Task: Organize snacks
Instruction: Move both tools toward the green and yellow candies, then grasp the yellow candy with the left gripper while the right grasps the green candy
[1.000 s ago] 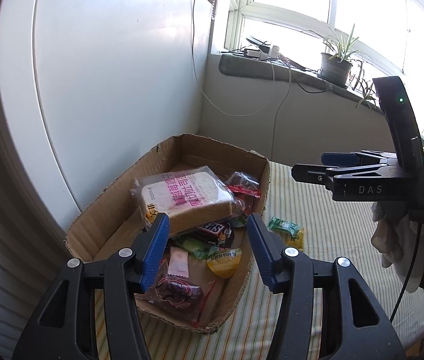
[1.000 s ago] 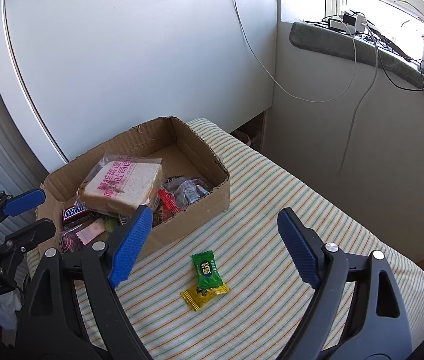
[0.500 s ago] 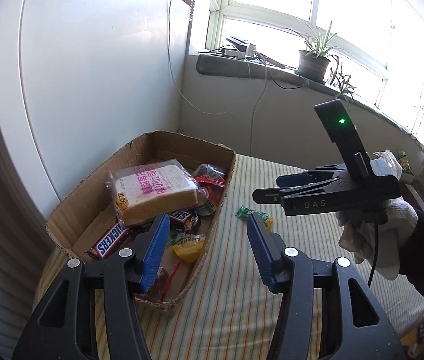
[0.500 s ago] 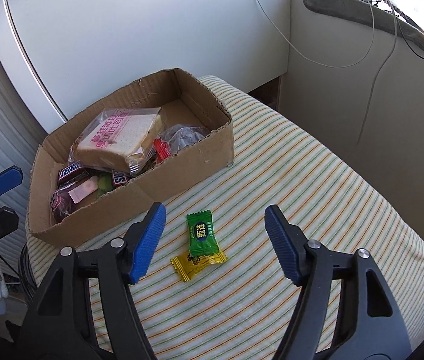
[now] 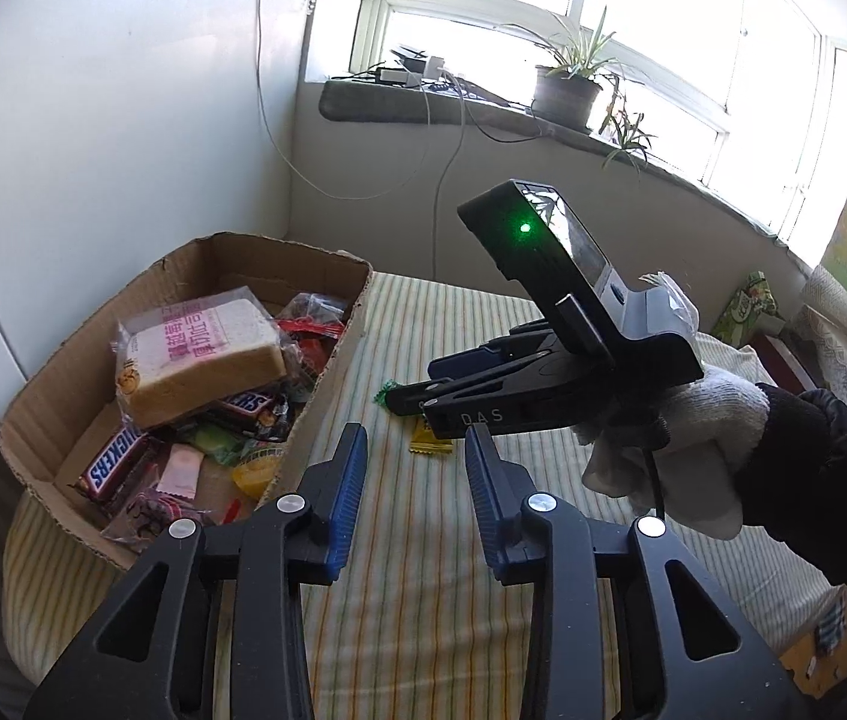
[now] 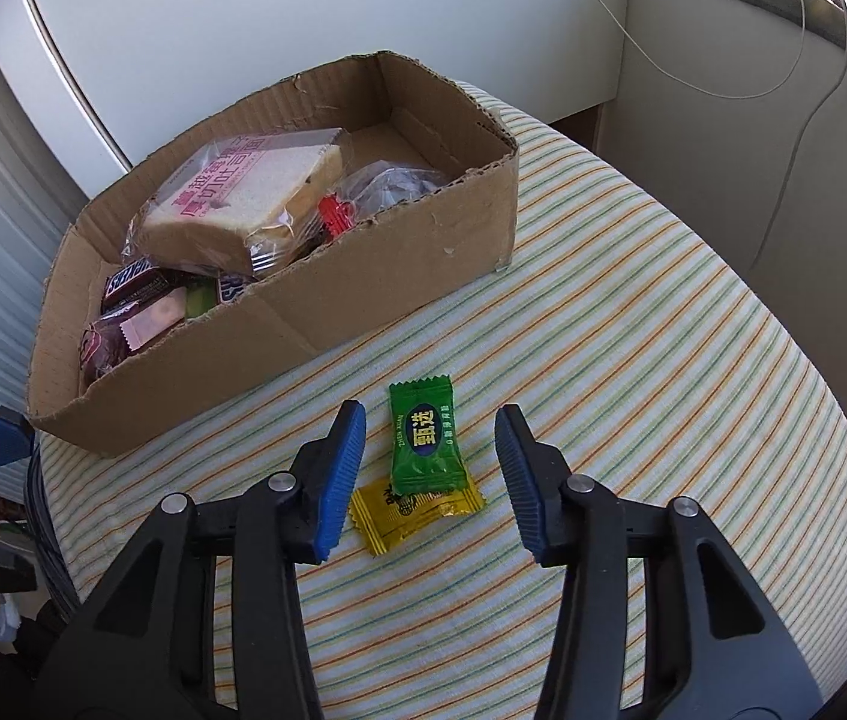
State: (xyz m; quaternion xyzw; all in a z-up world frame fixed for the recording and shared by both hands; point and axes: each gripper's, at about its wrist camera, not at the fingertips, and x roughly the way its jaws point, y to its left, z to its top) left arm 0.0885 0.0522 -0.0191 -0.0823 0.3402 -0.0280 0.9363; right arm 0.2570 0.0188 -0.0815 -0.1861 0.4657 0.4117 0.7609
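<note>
As the right gripper (image 6: 429, 468) comes lower over the striped tablecloth (image 6: 633, 360) than half a second ago, its jaws have just been closing and now stand apart on either side of the green candy (image 6: 426, 441), with the pads clear of the wrapper. The green candy lies on the cloth just in front of the cardboard box (image 6: 363, 276), its lower end overlapping the yellow candy (image 6: 417, 513). This change indicates that a pickup of the green candy is in preparation; these two pieces appear to be the last snacks outside the box. The left gripper (image 5: 414, 480) has also just been closing; its jaws stand apart with nothing between them, over the cloth beside the box's near corner. Inside the box, a wrapped slice of bread (image 6: 243, 204) rests on top of chocolate bars (image 5: 117, 462), and small sweets fill the end nearer the left gripper. The far end of the box shows bare cardboard floor.
</note>
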